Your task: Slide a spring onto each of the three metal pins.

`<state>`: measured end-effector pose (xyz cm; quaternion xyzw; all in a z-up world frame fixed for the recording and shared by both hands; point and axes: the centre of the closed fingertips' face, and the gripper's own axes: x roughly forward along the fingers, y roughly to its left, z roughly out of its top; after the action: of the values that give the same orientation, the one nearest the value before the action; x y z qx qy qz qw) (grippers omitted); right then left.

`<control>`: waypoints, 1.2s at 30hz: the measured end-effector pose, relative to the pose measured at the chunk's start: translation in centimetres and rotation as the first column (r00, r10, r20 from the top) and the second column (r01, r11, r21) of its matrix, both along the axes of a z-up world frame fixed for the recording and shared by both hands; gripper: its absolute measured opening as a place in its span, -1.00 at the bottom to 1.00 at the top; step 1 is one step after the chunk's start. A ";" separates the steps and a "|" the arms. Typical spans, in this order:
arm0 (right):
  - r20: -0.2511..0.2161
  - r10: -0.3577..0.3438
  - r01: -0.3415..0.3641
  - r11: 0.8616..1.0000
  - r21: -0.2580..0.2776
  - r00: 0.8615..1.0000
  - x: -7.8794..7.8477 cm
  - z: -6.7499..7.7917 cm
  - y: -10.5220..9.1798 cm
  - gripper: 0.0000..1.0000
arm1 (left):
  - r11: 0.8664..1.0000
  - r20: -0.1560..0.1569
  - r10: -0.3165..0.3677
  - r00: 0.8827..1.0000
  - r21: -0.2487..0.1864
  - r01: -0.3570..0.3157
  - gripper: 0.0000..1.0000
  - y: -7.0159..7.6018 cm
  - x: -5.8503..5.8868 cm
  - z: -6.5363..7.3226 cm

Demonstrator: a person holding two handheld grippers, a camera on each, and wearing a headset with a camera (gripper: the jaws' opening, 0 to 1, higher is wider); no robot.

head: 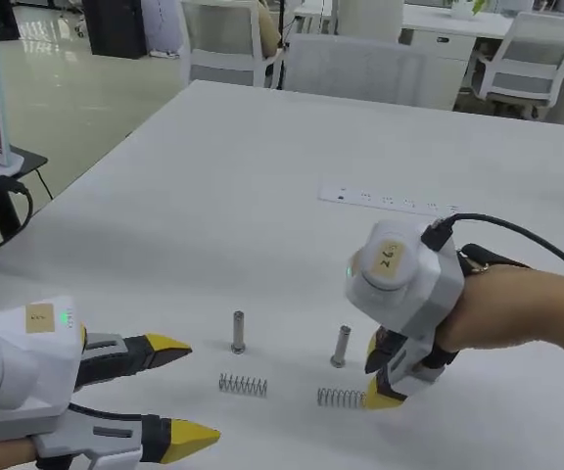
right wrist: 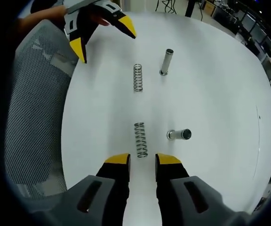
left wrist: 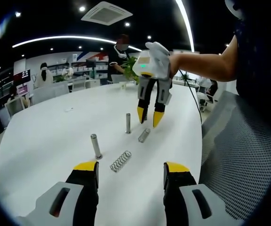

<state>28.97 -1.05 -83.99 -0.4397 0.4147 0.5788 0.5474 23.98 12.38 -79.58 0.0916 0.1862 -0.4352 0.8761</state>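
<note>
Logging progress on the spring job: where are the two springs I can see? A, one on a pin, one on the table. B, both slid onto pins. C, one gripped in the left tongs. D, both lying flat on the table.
D: in the head view the left spring and the right spring lie flat on the table, and the left pin and right pin stand bare.
</note>
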 end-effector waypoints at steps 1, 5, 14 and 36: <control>-0.002 0.003 -0.003 1.000 0.000 1.000 -0.1 -0.1 0.2 -0.64 | 1.000 0.000 0.001 1.000 0.000 -0.001 0.00 0.0 0.0 0.0; -0.010 0.013 -0.013 1.000 -0.012 1.000 -0.3 -0.8 0.4 -0.65 | 1.000 -0.001 0.003 1.000 -0.001 -0.003 0.00 0.1 -0.1 0.0; -0.014 0.024 -0.024 0.999 -0.029 1.000 -0.3 -1.6 0.4 -0.72 | 1.000 0.000 0.003 1.000 -0.001 -0.003 -0.02 0.1 -0.1 0.0; 0.020 0.048 -0.047 0.998 -0.048 0.999 0.1 -2.3 0.3 -0.84 | 1.000 0.003 -0.018 1.000 -0.007 0.018 -0.07 -0.5 -0.1 0.3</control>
<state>29.11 -0.80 -86.25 -0.4682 0.4121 0.5769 0.5274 23.86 11.84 -79.32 0.0908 0.1828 -0.4436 0.8727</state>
